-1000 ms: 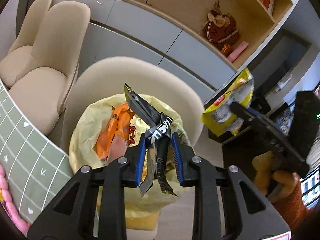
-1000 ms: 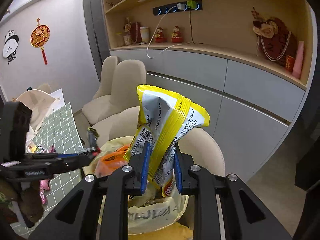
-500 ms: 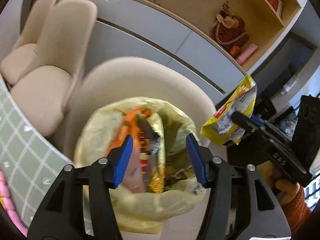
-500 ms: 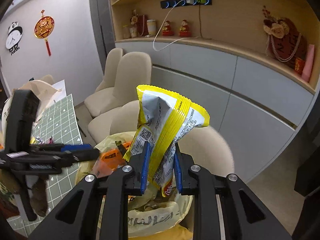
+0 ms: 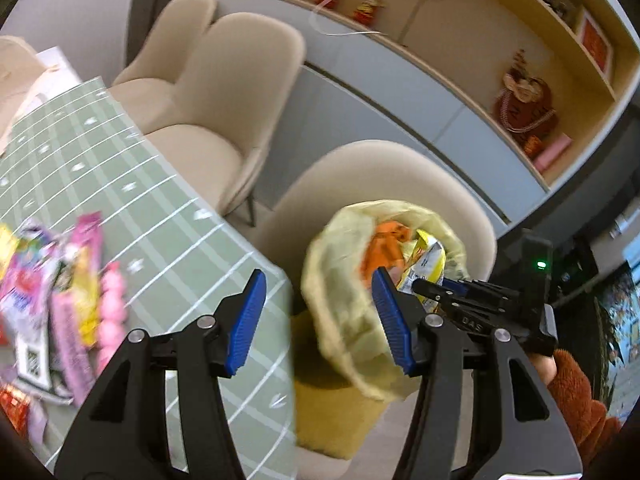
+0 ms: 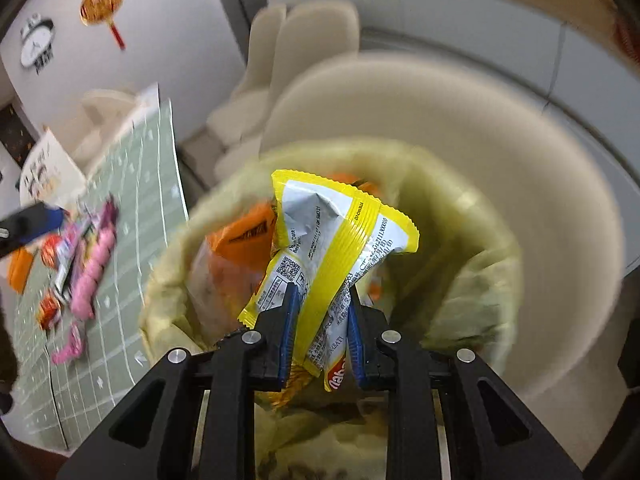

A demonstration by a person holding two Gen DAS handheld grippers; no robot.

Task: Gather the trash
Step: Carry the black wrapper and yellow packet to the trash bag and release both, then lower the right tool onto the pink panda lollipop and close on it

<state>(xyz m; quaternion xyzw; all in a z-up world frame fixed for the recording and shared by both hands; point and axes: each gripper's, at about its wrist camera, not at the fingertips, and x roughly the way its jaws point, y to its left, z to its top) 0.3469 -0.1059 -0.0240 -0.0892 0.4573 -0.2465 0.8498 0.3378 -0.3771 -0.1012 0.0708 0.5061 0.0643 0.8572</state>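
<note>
We work beside a round surface [image 5: 132,216] under a green grid cloth, with cream chairs and a wall of shelves behind it. Our landmark is the yellow trash bag [image 6: 472,292], which sits open on the nearest chair [image 5: 400,176], just off the surface's edge.

A second ago our left hand-held gripper [image 5: 316,316] pinched a dark wrapper over that bag. Now its blue pads stand spread with nothing between them, and it has swung away from the bag toward the surface, so we judge that wrapper dropped in among the orange packet [image 5: 384,248] and the rest.

Our right hand-held gripper [image 6: 320,330] has come down from above the bag to its mouth. It still pinches the yellow snack packet [image 6: 340,240] by the lower end, the crumpled top already over the bag's opening. Letting go here should land it inside.

On the surface, on the far side from the bag, more litter [image 5: 60,292] waits: pink and purple packets and a string of pink sweets. That seems the left hand's next errand.
</note>
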